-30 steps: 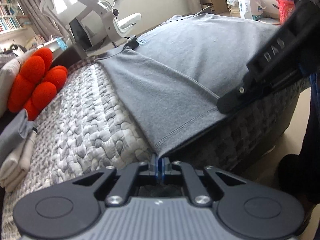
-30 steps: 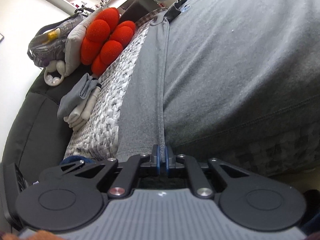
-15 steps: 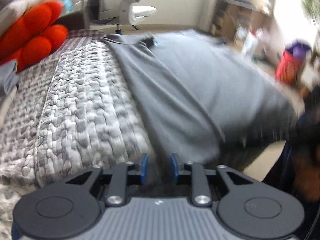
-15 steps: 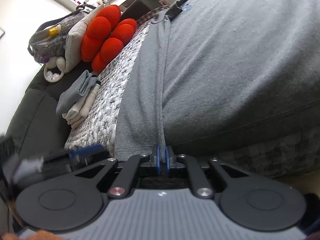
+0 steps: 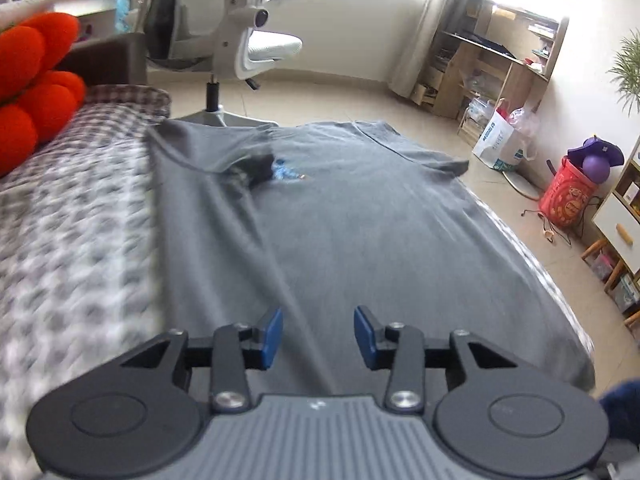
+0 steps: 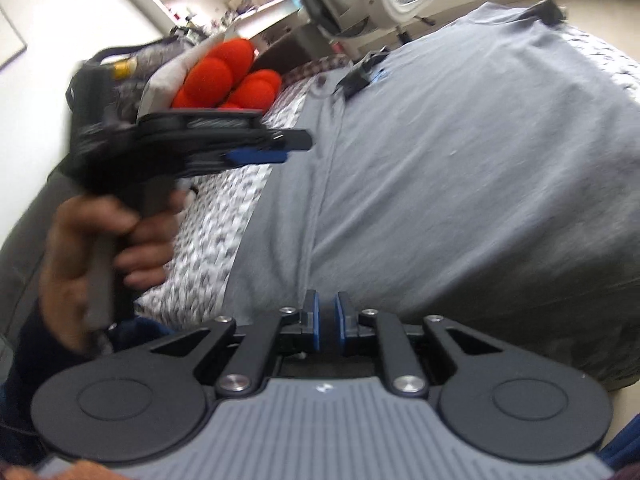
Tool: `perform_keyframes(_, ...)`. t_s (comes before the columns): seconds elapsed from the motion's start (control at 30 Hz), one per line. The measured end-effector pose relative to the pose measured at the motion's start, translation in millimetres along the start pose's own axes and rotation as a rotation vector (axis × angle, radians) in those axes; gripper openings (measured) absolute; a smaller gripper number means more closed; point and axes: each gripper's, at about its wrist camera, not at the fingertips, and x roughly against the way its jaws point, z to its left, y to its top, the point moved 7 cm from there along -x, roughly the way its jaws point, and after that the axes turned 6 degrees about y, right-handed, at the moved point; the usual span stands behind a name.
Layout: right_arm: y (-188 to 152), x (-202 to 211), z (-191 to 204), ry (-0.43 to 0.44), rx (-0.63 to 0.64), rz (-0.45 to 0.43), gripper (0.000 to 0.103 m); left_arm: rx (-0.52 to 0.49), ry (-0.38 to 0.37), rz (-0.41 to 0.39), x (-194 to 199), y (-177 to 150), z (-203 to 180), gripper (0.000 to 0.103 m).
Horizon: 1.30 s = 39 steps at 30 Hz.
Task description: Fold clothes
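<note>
A grey T-shirt (image 5: 360, 220) lies spread flat on the bed, its dark collar label (image 5: 256, 166) at the far end. Its left side is folded inward in a long strip (image 6: 296, 184). My left gripper (image 5: 318, 336) hovers open above the shirt's near part, with nothing between its blue pads. In the right wrist view the T-shirt (image 6: 460, 160) fills the right half. There the left gripper (image 6: 296, 148) shows from the side, held by a hand (image 6: 100, 248). My right gripper (image 6: 326, 320) stands narrowly open at the shirt's near hem, holding no cloth.
A grey knitted quilt (image 5: 72, 220) covers the bed left of the shirt. A red flower cushion (image 5: 36, 80) sits at the far left. Beyond the bed stand a white office chair (image 5: 248, 40), wooden shelves (image 5: 480, 68) and a red basket (image 5: 568, 196).
My left gripper let go of the hem, opened wide and rose over the shirt. My right gripper's pads parted from the fold they pinched.
</note>
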Motion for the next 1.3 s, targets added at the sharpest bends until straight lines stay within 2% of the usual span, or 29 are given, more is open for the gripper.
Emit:
perform_keyframes(0.17,8.9,13.1,-14.3,-0.007,-0.025,-0.048,0.015,0.054,0.053,0.049,-45.2,10.2,3.3,0.042)
perform_keyframes(0.3,14.1,18.6,-23.1,-0.004,-0.034,-0.061,0.015,0.026,0.080,0.027,-57.7,16.2,-4.0,0.054)
perform_keyframes(0.4,17.6,21.8,-29.3,0.000,-0.039,-0.067,0.015,0.021,0.093,0.018,-63.8,22.2,-7.8,0.059)
perform_keyframes(0.53,22.2,26.1,-37.7,0.005,-0.047,-0.075,0.015,0.052,0.038,-0.009,-70.1,27.6,-12.0,0.061)
perform_keyframes(0.63,24.1,27.3,-44.2,0.008,-0.072,-0.081,0.015,0.124,-0.072,-0.002,-68.8,29.4,-12.2,0.063)
perform_keyframes(0.77,32.2,25.6,-47.3,0.001,-0.078,-0.077,0.015,0.131,-0.034,-0.071,-59.6,38.0,3.6,0.064)
perform_keyframes(0.83,40.5,23.6,-47.5,-0.003,-0.076,-0.072,0.015,0.179,-0.012,-0.095,-55.1,41.2,20.2,0.067)
perform_keyframes(0.97,73.5,16.7,-48.1,0.008,-0.099,-0.059,0.015,0.349,-0.025,-0.095,-46.5,35.6,57.1,0.067)
perform_keyframes(1.13,141.3,-15.8,-56.2,-0.040,-0.068,-0.055,0.015,0.398,-0.011,-0.125,-33.6,31.3,82.2,0.067)
perform_keyframes(1.2,167.4,-37.4,-61.2,-0.034,-0.082,-0.053,0.016,0.429,-0.004,-0.118,-35.9,30.6,91.7,0.067)
perform_keyframes(1.27,191.9,-61.0,-65.3,-0.013,-0.102,-0.047,0.024,0.430,0.016,-0.108,-40.4,30.0,96.5,0.067)
perform_keyframes(1.3,201.7,-74.1,-65.2,-0.004,-0.106,-0.039,0.034,0.421,0.027,-0.104,-42.2,29.2,96.9,0.067)
